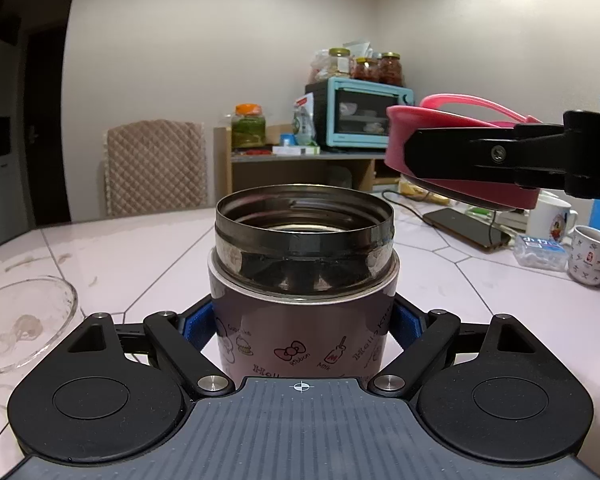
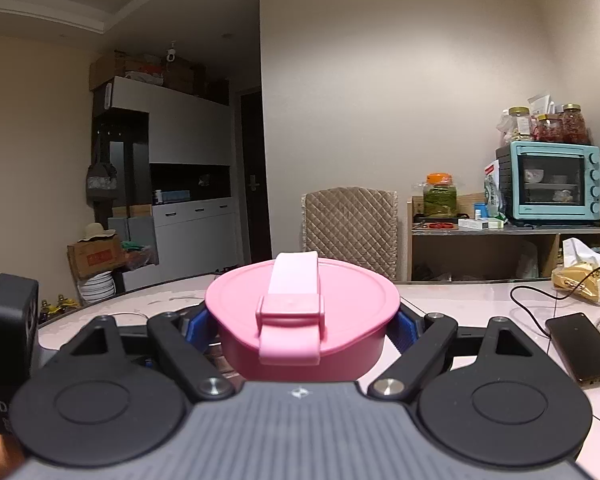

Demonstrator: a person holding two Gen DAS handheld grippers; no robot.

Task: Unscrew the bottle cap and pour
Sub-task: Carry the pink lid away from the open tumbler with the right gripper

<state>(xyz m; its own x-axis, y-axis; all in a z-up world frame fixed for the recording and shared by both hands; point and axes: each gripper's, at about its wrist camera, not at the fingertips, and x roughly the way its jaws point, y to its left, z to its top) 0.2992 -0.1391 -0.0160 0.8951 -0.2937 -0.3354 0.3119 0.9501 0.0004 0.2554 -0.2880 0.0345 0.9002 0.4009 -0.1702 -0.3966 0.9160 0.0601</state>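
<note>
We have the cap off: the left tongs (image 1: 300, 330) pinch the pink printed bottle (image 1: 302, 320) low on its body, blue pads pressed to either side, and its steel mouth stands open at the centre of the left wrist view. The right tongs (image 2: 302, 330) pinch the pink cap (image 2: 302, 312), which in the left view hangs tilted at the upper right of the frame, clear of the bottle's mouth and well above the table (image 1: 140, 248). So unscrewing looks finished to us and pouring is the step ahead.

Next, we judge, the cap wants parking somewhere out of the way on the table, and the bottle needs carrying over to the glass dish (image 1: 24, 320) at the lower left of the left view, then tipping slowly over its rim. That dish is shallow, so a gentle tilt seems wise. Whether the bottle holds anything we cannot tell; its inside shows only dark reflections.

The table is pale marble-look with thin dark seams, smeared near the dish. At the right edge of the left view sit two mugs (image 1: 588, 256) and a dark phone (image 1: 466, 228) on a cable. Beyond stand a quilted chair back (image 1: 154, 166), a shelf with a turquoise oven (image 1: 360, 118) and jars on top
</note>
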